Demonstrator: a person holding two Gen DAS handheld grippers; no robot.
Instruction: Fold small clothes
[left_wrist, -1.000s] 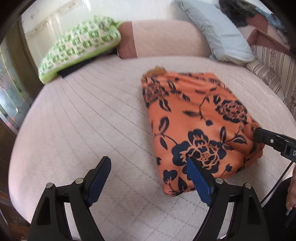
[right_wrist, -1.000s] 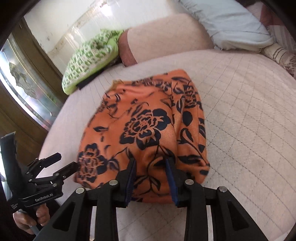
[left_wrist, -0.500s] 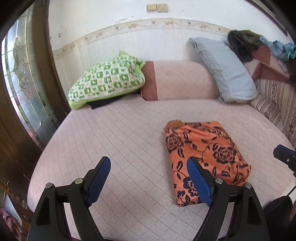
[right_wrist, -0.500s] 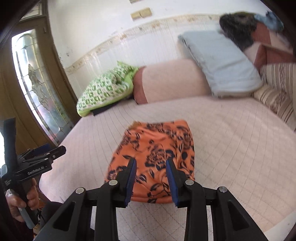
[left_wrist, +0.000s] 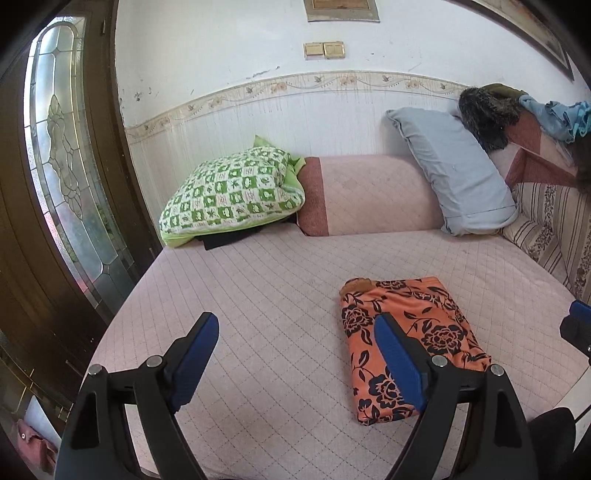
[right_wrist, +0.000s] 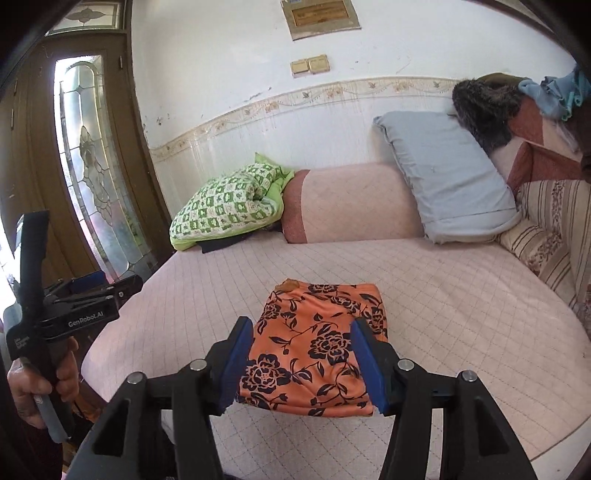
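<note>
An orange garment with dark blue flowers (left_wrist: 404, 339) lies folded into a neat rectangle on the pink quilted bed (left_wrist: 277, 295); it also shows in the right wrist view (right_wrist: 317, 347). My left gripper (left_wrist: 295, 354) is open and empty, held back above the bed to the left of the garment. My right gripper (right_wrist: 303, 365) is open and empty, held back from the garment's near edge; its tip shows at the right edge of the left wrist view (left_wrist: 576, 325). The left gripper also shows in a hand at the left of the right wrist view (right_wrist: 74, 306).
A green checked pillow (left_wrist: 232, 192), a pink bolster (left_wrist: 369, 195) and a grey-blue pillow (left_wrist: 454, 170) lie along the back wall. A striped cushion (left_wrist: 554, 221) and piled clothes (left_wrist: 517, 110) are at the right. A wooden door with leaded glass (left_wrist: 62, 177) stands at the left.
Both grippers have pulled back and up from the garment. The right gripper, narrow over the garment's near edge a second ago, has opened wide. The garment stays folded on the bed.
</note>
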